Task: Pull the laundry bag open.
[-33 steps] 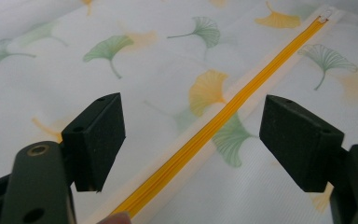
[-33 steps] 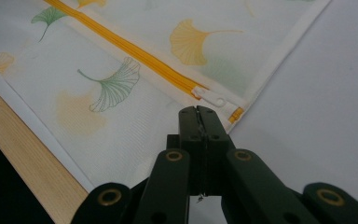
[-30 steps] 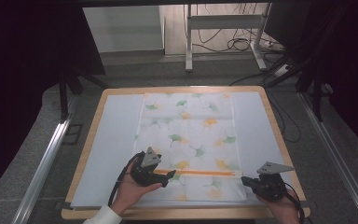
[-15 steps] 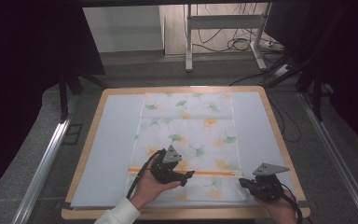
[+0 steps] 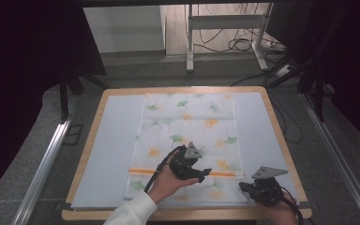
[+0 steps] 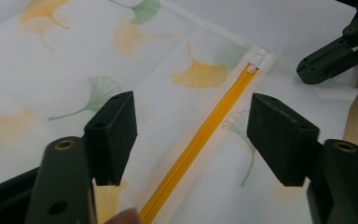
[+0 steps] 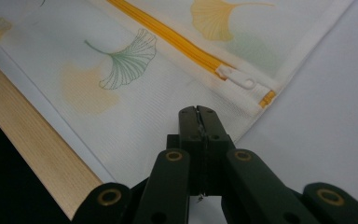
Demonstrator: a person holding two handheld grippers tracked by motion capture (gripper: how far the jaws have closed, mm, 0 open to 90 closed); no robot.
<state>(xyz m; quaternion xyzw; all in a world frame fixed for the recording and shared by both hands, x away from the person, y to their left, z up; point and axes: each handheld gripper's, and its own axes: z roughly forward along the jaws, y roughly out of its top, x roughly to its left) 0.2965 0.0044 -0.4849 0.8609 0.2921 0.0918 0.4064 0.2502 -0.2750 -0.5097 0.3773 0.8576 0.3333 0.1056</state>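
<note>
Beside bag [image 5: 187, 136]: wooden table edge [image 7: 32, 154], pale mat [image 5: 110, 140].

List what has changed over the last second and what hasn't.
The left gripper slid rightward along the orange zipper toward the pull; its jaws have been closing, astride the zipper but gripping nothing. The right gripper stayed shut at the bag's corner.
</note>
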